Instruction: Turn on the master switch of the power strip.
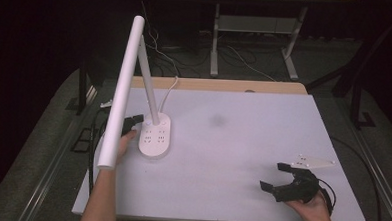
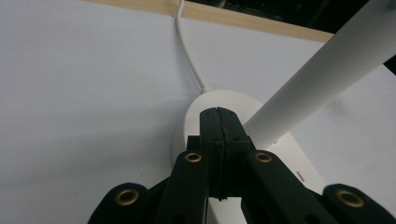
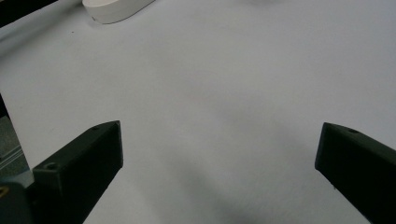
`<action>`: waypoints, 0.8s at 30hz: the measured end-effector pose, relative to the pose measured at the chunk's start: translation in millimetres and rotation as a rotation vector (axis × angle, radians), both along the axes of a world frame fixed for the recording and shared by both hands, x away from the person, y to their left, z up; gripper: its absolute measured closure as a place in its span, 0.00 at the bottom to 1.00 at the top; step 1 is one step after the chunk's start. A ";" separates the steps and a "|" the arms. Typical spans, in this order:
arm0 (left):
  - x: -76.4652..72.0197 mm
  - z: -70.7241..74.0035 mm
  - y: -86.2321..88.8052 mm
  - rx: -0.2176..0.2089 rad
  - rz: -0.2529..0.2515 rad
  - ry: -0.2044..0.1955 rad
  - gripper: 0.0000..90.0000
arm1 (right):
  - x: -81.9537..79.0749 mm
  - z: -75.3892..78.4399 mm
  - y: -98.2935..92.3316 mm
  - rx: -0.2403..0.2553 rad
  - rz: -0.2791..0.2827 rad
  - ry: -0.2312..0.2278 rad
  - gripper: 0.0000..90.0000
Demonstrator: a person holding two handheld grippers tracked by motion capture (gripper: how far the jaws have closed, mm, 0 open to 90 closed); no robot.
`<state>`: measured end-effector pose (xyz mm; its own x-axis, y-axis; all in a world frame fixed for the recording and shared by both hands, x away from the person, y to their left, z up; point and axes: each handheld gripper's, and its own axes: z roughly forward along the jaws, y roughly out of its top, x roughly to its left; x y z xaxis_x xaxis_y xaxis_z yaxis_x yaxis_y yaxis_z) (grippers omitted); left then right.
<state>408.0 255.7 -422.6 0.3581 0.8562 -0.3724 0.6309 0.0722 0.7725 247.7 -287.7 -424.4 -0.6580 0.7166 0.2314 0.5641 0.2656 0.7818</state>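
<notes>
1. Nearest on the left, the left gripper has its jaws pressed together with nothing between them, tips at the left end of the desk lamp's base.
2. Left of centre, the lamp stands on the white table, its cord trailing to the far edge.
3. Near right, the right gripper rests on the table, jaws spread wide and empty.
</notes>
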 end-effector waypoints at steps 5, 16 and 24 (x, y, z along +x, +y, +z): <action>-8.3 11.9 4.7 -0.002 0.013 -0.027 0.98 | 0.1 -0.1 -0.1 -0.002 0.000 -0.002 0.00; -28.6 31.9 13.6 0.002 -0.008 -0.068 0.96 | -0.1 0.1 0.4 -0.001 0.000 -0.002 0.00; -50.5 30.9 19.5 -0.026 -0.016 -0.081 0.77 | -0.5 0.6 0.2 0.001 0.002 -0.005 0.00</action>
